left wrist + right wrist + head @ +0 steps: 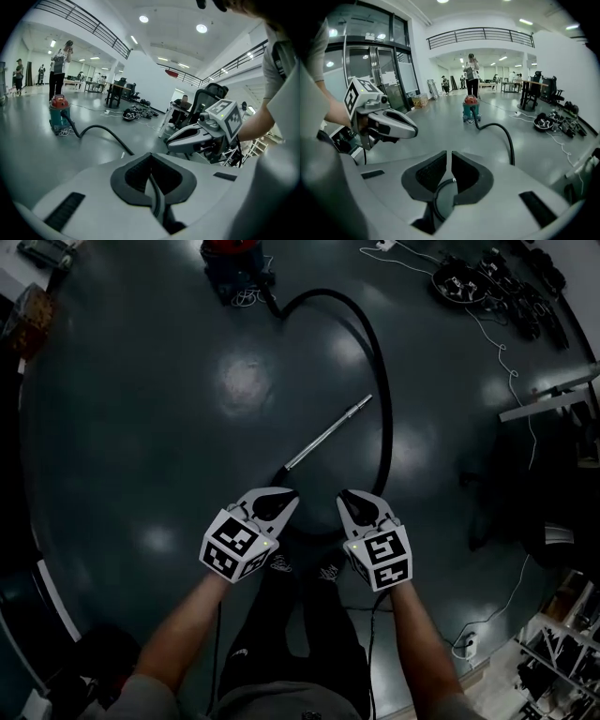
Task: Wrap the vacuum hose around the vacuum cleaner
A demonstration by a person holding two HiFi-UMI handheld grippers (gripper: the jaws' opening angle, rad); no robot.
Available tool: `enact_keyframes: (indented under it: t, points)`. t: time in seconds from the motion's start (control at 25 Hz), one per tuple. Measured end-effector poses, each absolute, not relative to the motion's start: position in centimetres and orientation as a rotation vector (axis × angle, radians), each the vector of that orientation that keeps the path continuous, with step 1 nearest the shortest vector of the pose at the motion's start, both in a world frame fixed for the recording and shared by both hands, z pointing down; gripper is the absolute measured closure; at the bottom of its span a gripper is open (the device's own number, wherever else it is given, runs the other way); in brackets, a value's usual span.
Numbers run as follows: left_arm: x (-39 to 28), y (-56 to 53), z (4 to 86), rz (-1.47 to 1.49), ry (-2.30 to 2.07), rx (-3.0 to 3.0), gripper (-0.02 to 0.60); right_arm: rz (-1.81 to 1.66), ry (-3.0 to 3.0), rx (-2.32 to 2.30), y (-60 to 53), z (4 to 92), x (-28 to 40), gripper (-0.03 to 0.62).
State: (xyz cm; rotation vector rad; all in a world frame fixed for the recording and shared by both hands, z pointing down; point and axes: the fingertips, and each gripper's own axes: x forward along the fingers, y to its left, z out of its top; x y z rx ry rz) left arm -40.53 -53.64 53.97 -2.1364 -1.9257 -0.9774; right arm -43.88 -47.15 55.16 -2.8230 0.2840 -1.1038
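two sets of jaws are closed and empty: our left gripper (284,497) and right gripper (350,499) hang side by side above the floor (141,427). the vacuum hose (380,362) curves loose across it from the vacuum cleaner (234,263) to the metal wand (328,435) near us.

A glossy dark floor (141,427) carries the vacuum cleaner (230,263), its black hose (386,418) lying in a loose curve, a metal tube (330,435) and a white cable (502,352).
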Motion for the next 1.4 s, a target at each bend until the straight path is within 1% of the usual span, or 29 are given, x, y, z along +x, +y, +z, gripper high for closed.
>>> enact_keyframes:
  t: [0.12,0.36,0.6,0.64,0.72,0.76,0.84,0.96,1.08,1.24,1.4]
  points:
    - [-39.9,-55.0,61.0,-1.048,-1.839,-2.147,0.574,-1.141,0.312,-2.765,-48.2,61.4,-43.1,0.534]
    - [-38.6,-58.9,74.6,-1.158,-1.703,-2.173,0.574,-1.281,0.435,-2.702,-52.3,75.8,-42.5,0.531]
    - [-38.9,-62.5,86.2,-1.254,-1.606,-2.180,0.574,-1.362,0.491,-2.588,-57.6,88.5,-42.7,0.497]
    - [-39.2,-63.1,87.9,-1.267,-1.594,-2.186,0.574,-1.377,0.501,-2.574,-58.5,90.6,-42.8,0.471]
    - [-39.6,-64.1,91.2,-1.290,-1.573,-2.199,0.574,-1.410,0.520,-2.545,-60.3,94.8,-43.1,0.460]
    - [-39.8,-64.6,92.7,-1.300,-1.564,-2.204,0.574,-1.428,0.526,-2.531,-61.0,96.7,-43.2,0.443]
    - [-40.1,-65.5,95.8,-1.322,-1.545,-2.210,0.574,-1.457,0.536,-2.503,-62.5,100.4,-43.6,0.436]
    - [-40.2,-66.7,99.4,-1.361,-1.510,-2.239,0.574,-1.501,0.559,-2.470,-64.3,105.4,-44.2,0.389]
    - [-40.4,-67.4,102.3,-1.408,-1.481,-2.259,0.574,-1.556,0.587,-2.434,-65.6,110.0,-45.3,0.360]
    - [-41.2,-67.8,106.5,-1.462,-1.452,-2.212,0.574,-1.616,0.579,-2.359,-66.7,115.7,-46.9,0.359]
    - [-41.7,-68.3,108.7,-1.492,-1.432,-2.178,0.574,-1.629,0.483,-2.307,-66.9,118.8,-46.8,0.359]
